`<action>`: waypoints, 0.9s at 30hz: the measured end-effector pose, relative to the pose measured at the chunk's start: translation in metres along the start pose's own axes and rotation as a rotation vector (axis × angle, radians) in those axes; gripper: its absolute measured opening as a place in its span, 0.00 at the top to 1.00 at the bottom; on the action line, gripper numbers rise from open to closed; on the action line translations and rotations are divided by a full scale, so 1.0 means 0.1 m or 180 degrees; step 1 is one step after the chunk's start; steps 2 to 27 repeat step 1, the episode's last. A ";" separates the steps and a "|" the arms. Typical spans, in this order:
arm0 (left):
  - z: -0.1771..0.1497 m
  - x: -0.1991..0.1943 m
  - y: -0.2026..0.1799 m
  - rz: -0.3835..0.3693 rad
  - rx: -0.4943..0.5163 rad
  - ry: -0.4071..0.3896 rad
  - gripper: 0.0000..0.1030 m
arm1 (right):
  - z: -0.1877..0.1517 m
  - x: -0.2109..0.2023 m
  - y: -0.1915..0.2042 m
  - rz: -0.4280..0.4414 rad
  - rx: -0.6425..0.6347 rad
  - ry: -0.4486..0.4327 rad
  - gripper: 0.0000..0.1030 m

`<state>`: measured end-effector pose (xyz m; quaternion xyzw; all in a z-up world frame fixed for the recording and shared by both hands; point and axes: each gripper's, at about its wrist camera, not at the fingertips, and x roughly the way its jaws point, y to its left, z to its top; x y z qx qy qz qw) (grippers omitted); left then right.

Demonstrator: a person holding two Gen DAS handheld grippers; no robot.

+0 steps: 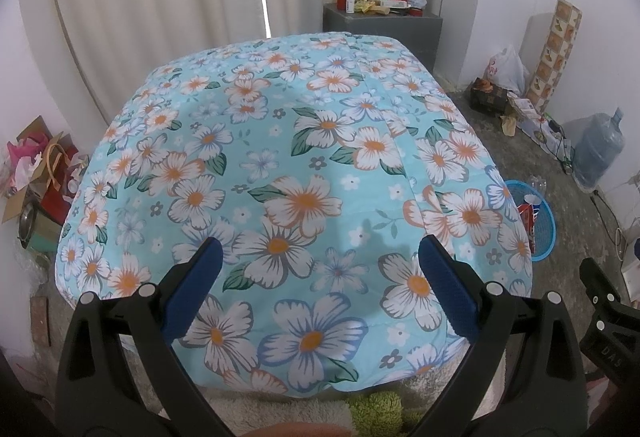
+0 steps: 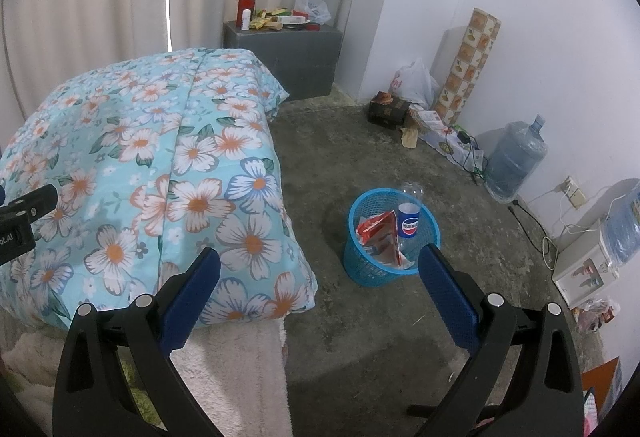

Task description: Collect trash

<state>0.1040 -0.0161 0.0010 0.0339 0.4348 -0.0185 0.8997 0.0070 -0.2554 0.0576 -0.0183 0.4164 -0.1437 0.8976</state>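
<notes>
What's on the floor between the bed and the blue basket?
Nothing: in the right wrist view, bare concrete floor separates the bed from the basket.

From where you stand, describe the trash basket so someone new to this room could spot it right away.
Find the bed with the blue flowered quilt. On the bare concrete floor beside its near corner stands a small round bright blue mesh basket, holding a Pepsi bottle and a red snack bag. It is the only openwork blue thing there; the big water jug is smooth and translucent.

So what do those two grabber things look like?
Both look alike. The left gripper and right gripper have chunky black plastic arms with round silver bolts. Their fingers wear bumpy blue pads. Faint lettering marks the black bodies. No cables show.
</notes>
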 end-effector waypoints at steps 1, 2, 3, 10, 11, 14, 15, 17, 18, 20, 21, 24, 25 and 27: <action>0.00 0.00 0.00 0.0000 -0.0005 0.0000 0.09 | 0.00 0.00 0.00 0.0000 -0.0002 -0.0001 0.06; 0.00 0.00 0.00 0.0000 -0.0005 0.0000 0.09 | 0.00 0.00 0.00 0.0000 -0.0002 -0.0001 0.06; 0.00 0.00 0.00 0.0000 -0.0005 0.0000 0.09 | 0.00 0.00 0.00 0.0000 -0.0002 -0.0001 0.06; 0.00 0.00 0.00 0.0000 -0.0005 0.0000 0.09 | 0.00 0.00 0.00 0.0000 -0.0002 -0.0001 0.06; 0.00 0.00 0.00 0.0000 -0.0005 0.0000 0.09 | 0.00 0.00 0.00 0.0000 -0.0002 -0.0001 0.06; 0.00 0.00 0.00 0.0000 -0.0005 0.0000 0.09 | 0.00 0.00 0.00 0.0000 -0.0002 -0.0001 0.06; 0.00 0.00 0.00 0.0000 -0.0005 0.0000 0.09 | 0.00 0.00 0.00 0.0000 -0.0002 -0.0001 0.06; 0.00 0.00 0.00 0.0000 -0.0005 0.0000 0.09 | 0.00 0.00 0.00 0.0000 -0.0002 -0.0001 0.06; 0.00 0.00 0.00 0.0000 -0.0005 0.0000 0.09 | 0.00 0.00 0.00 0.0000 -0.0002 -0.0001 0.06; 0.00 0.00 0.00 0.0000 -0.0005 0.0000 0.09 | 0.00 0.00 0.00 0.0000 -0.0002 -0.0001 0.06; 0.00 0.00 0.00 0.0000 -0.0005 0.0000 0.09 | 0.00 0.00 0.00 0.0000 -0.0002 -0.0001 0.06; 0.00 0.00 0.00 0.0000 -0.0005 0.0000 0.09 | 0.00 0.00 0.00 0.0000 -0.0002 -0.0001 0.06; 0.00 0.00 0.00 0.0000 -0.0005 0.0000 0.09 | 0.00 0.00 0.00 0.0000 -0.0002 -0.0001 0.06; 0.00 0.00 0.00 0.0000 -0.0005 0.0000 0.09 | 0.00 0.00 0.00 0.0000 -0.0002 -0.0001 0.06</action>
